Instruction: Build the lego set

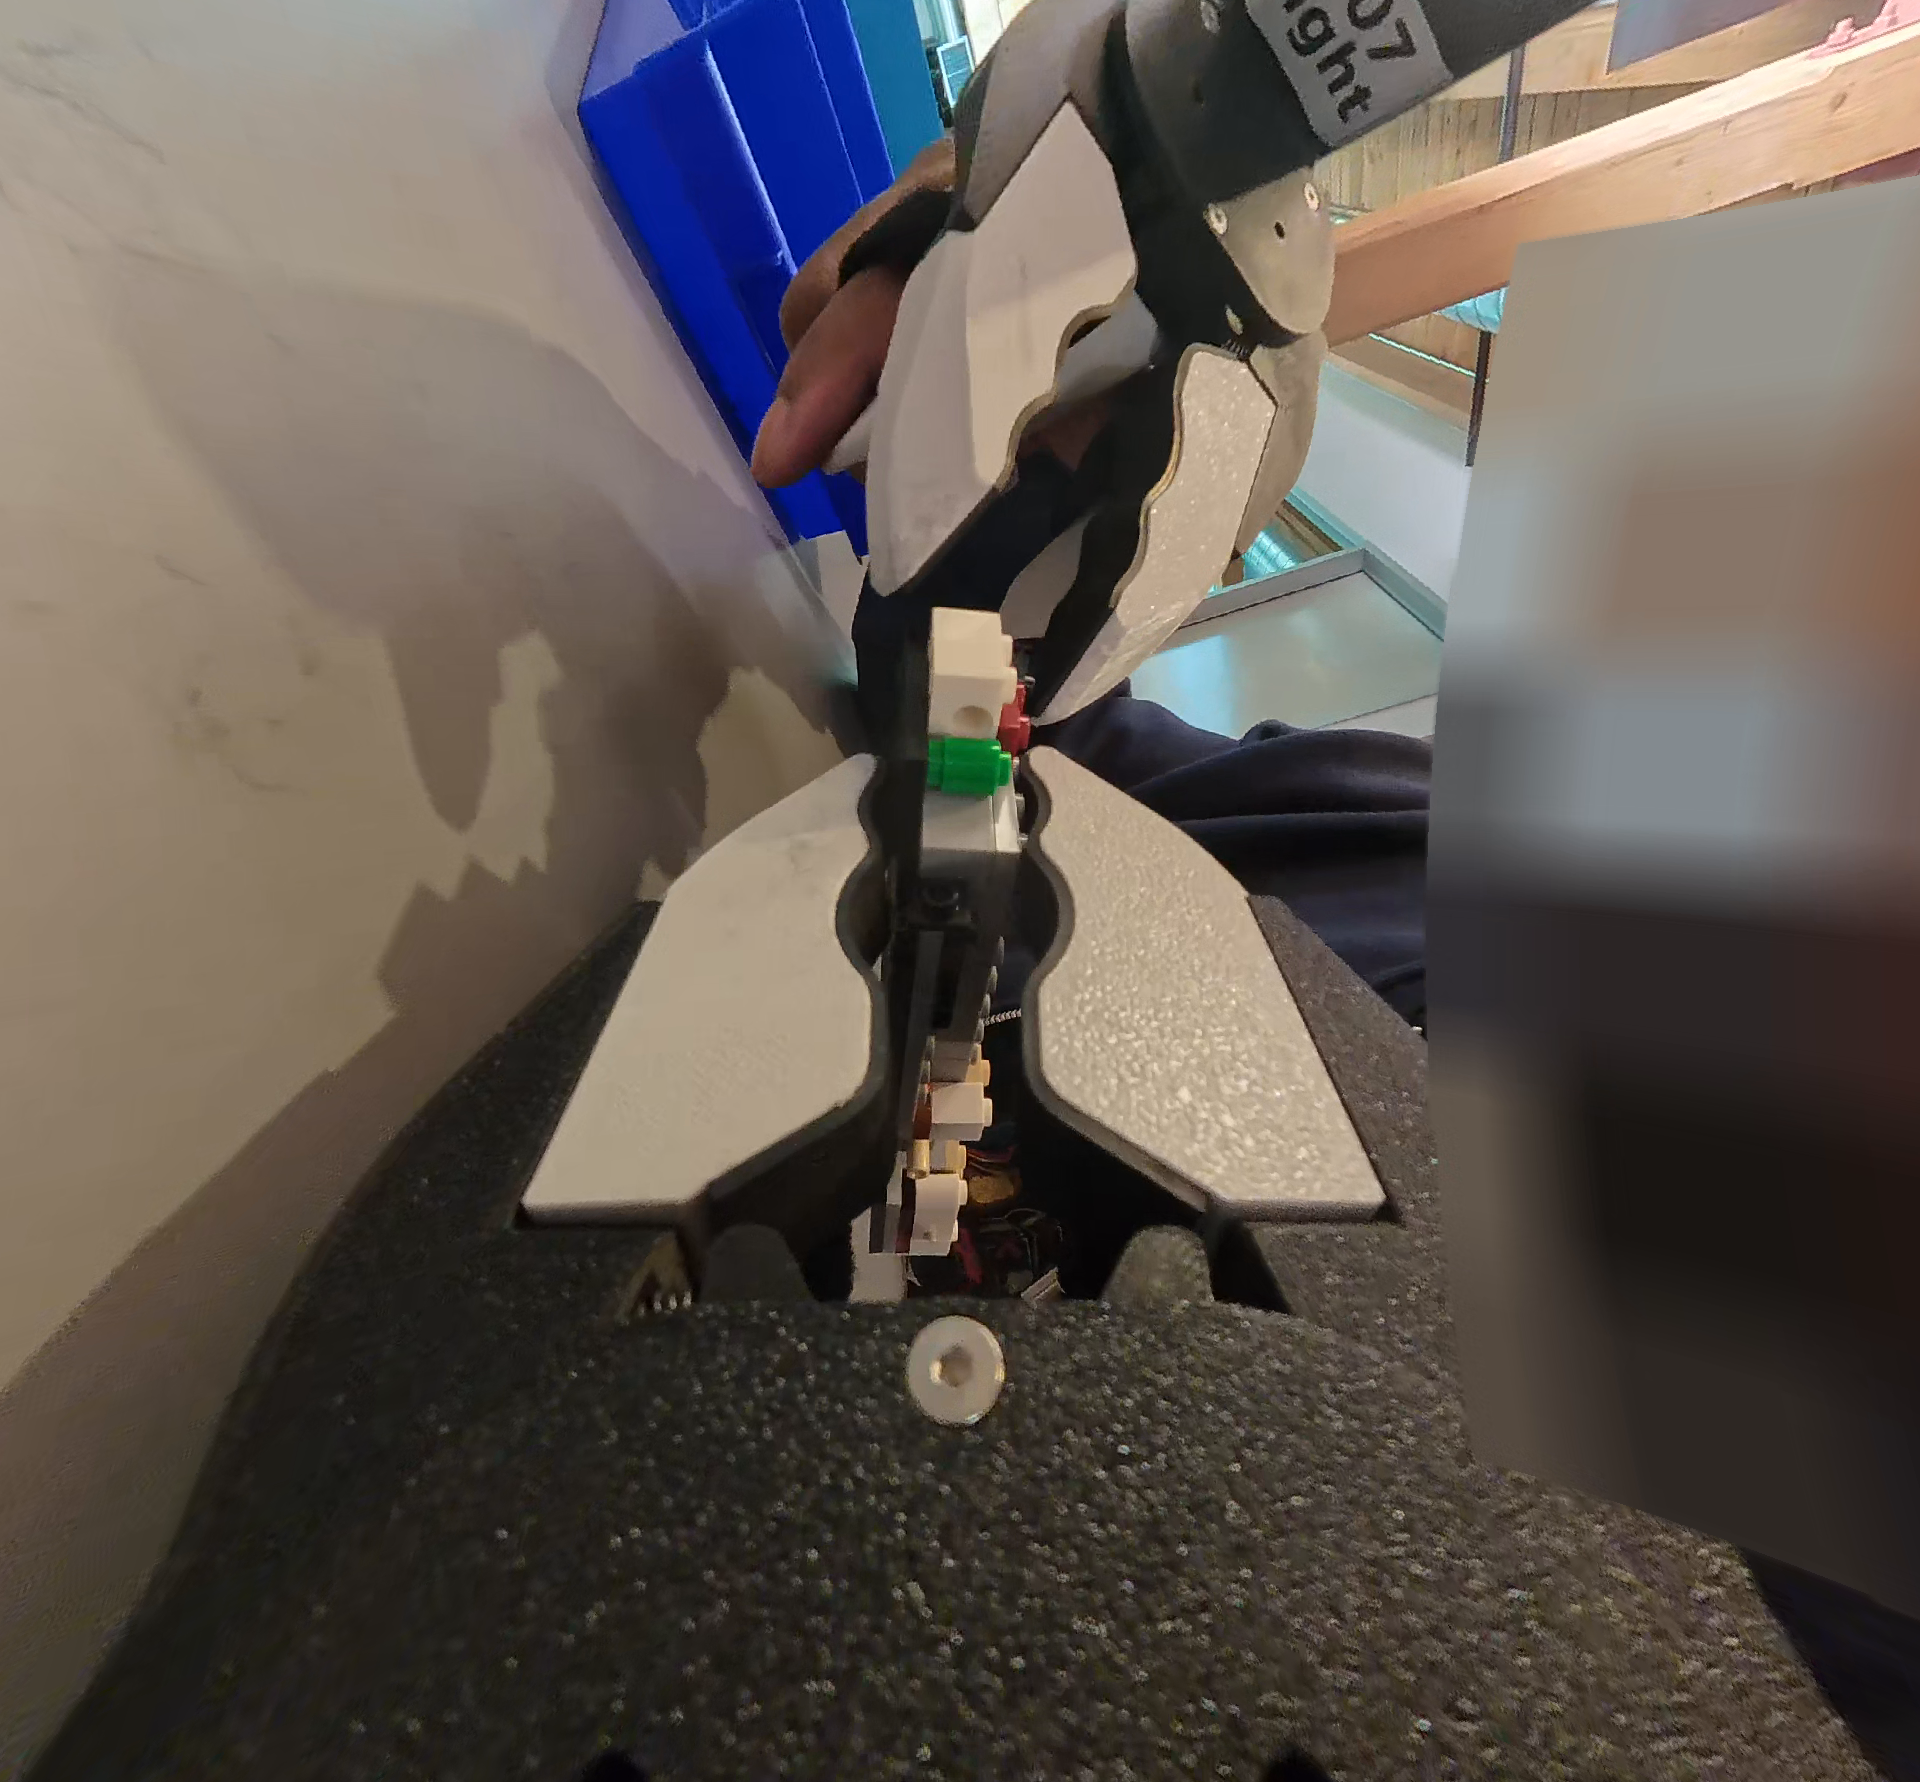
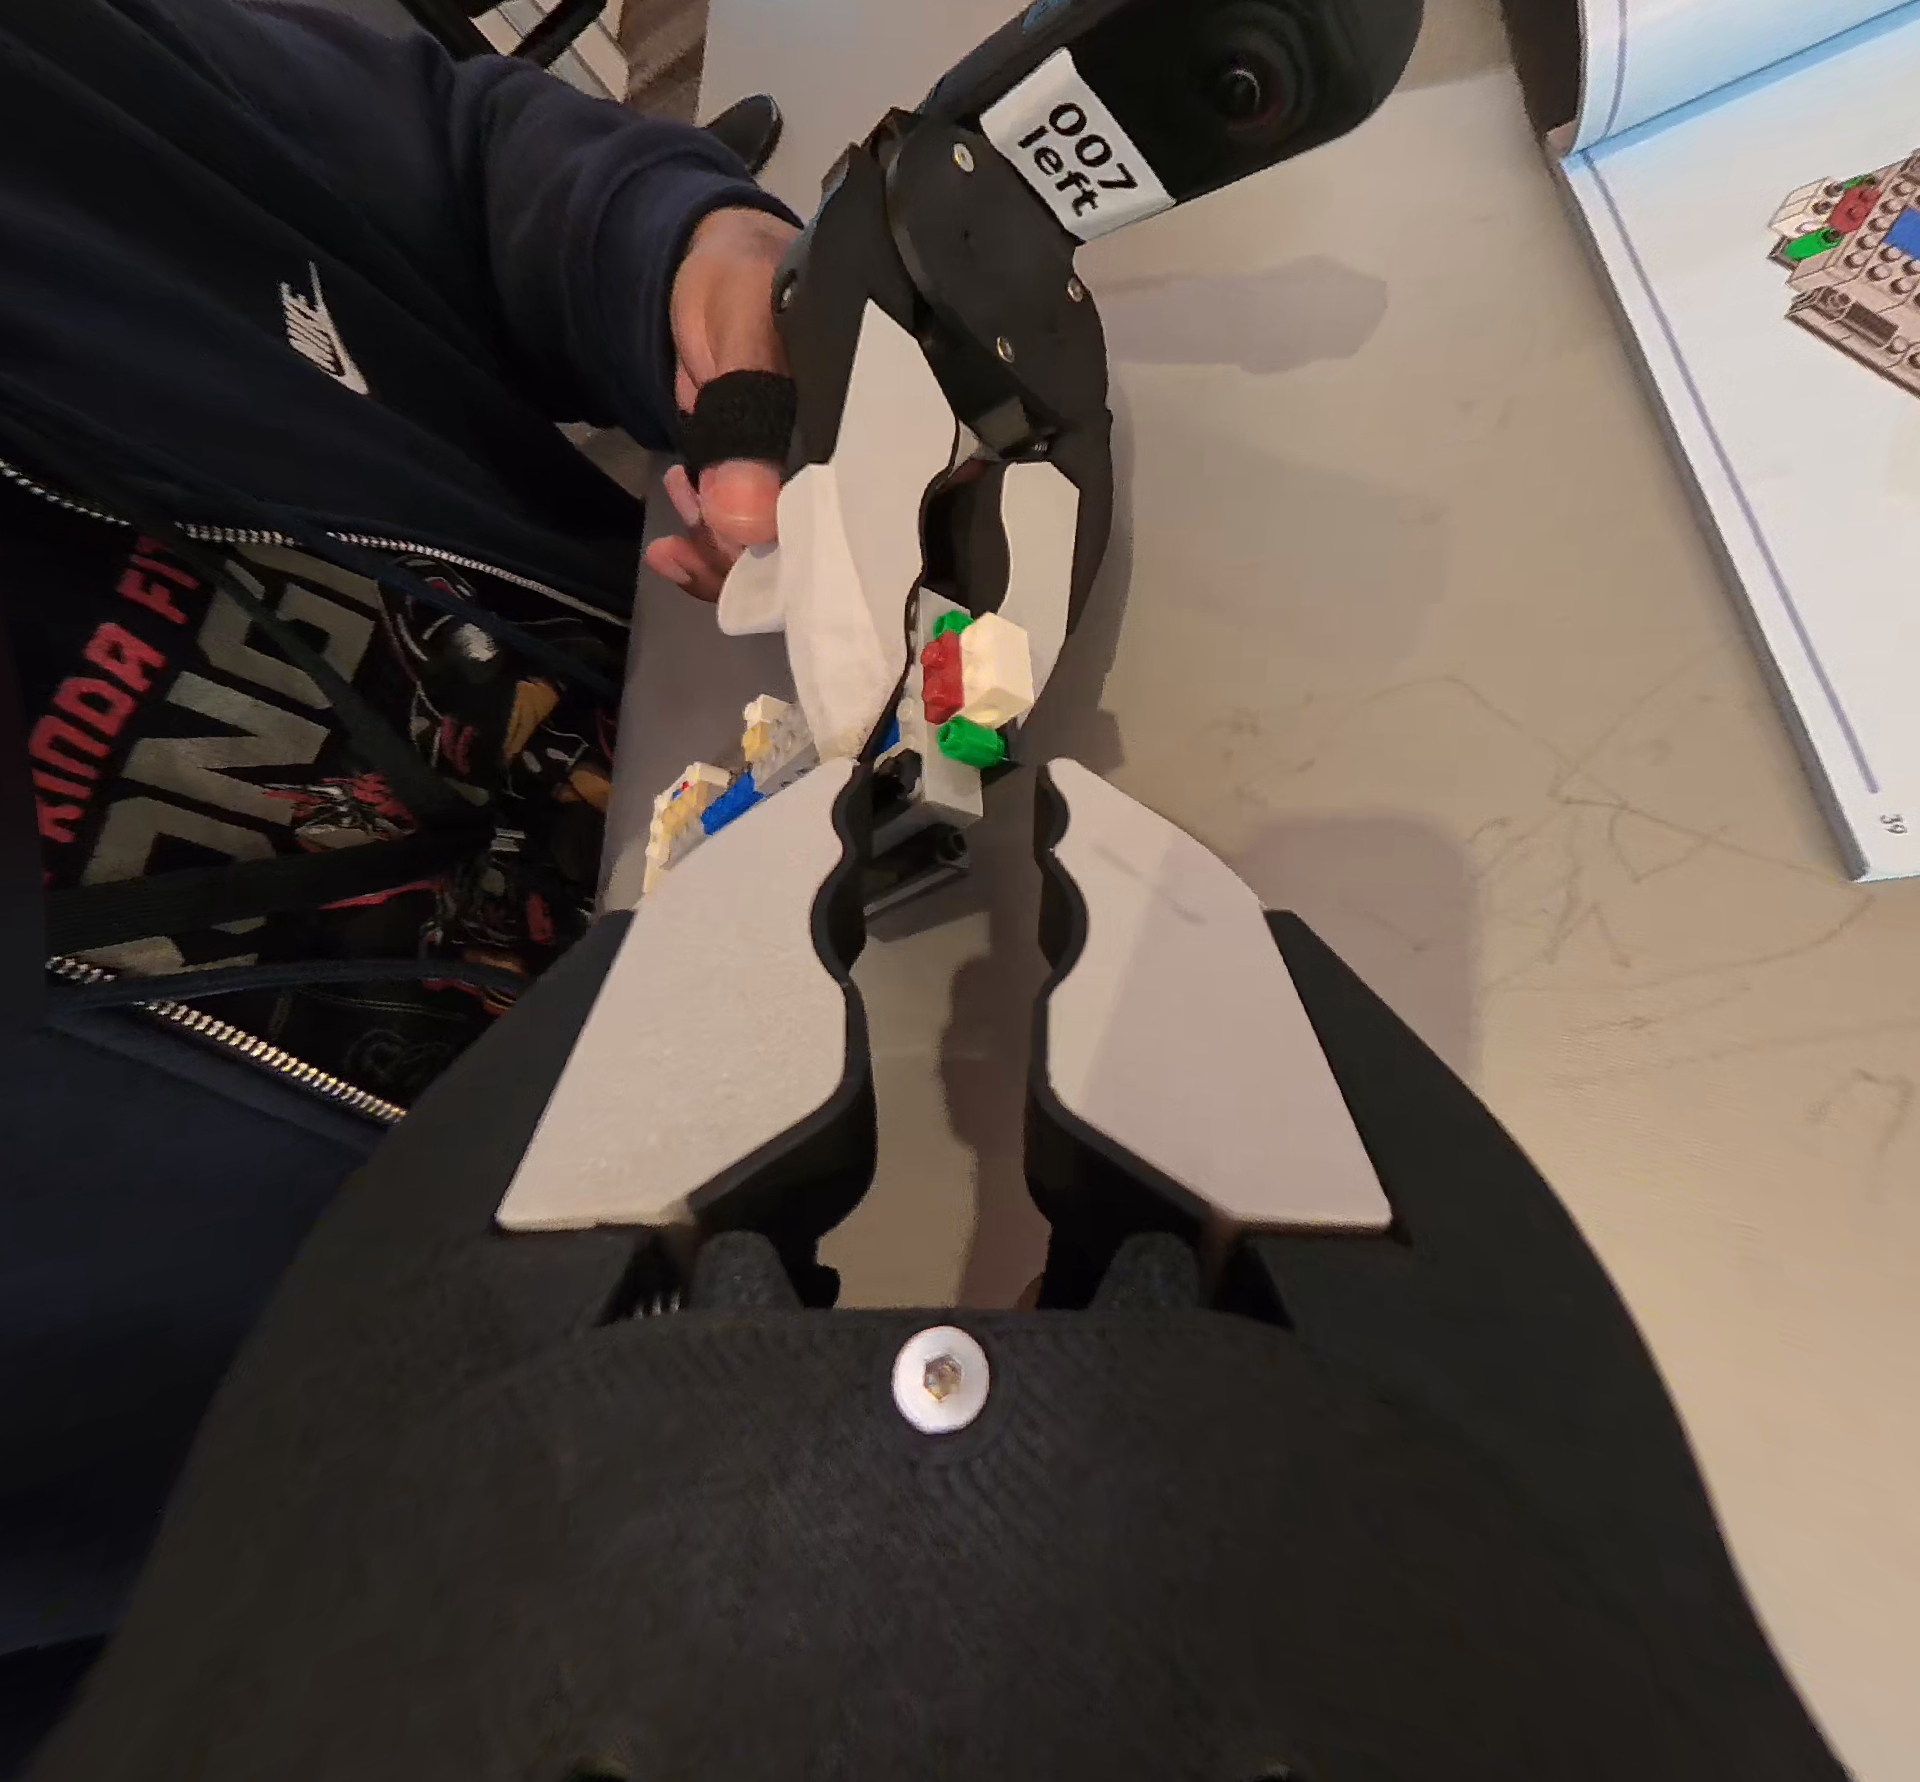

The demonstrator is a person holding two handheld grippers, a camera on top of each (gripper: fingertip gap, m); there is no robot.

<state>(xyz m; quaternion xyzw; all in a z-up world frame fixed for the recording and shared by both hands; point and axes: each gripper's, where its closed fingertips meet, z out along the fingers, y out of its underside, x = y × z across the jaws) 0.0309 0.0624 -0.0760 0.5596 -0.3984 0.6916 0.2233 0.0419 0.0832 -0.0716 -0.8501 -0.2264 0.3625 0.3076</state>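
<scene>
So the left gripper (image 1: pixel 951 766) is clamped down on a small brick build (image 1: pixel 961 859), jaws narrow, both pads pressed against its flat sides. The build has a grey and black body, and a white brick (image 1: pixel 971 683), a red brick (image 2: pixel 940 678) and a green round piece (image 1: pixel 966 764) stick out past the fingertips. It's held up in the air, over the near edge of the worktop (image 2: pixel 1403 693).

The right gripper (image 2: pixel 945 776) has its jaws parted with nothing pinched. Its fingertips sit right by that white/red end, one tip just about touching the red brick, but I can't tell for sure.

What I'd worry about: the exposed bricks are only stuck on by studs, so a sideways nudge from the right fingertips could pop the white or red one off. Also the left grip is on flat faces, so a hard push could make the whole build twist or slide between the pads. And being over the edge, anything that drops might miss the worktop and land in the person's lap.

Around it: another brick assembly (image 2: pixel 707 797), white, tan and blue, lies on the worktop near that edge, partly hidden behind the right gripper's finger. An open instruction booklet (image 2: pixel 1766 382) lies toward the far right corner, well apart. Blue bins (image 1: pixel 727 205) stand against the wall, out of the way.
</scene>
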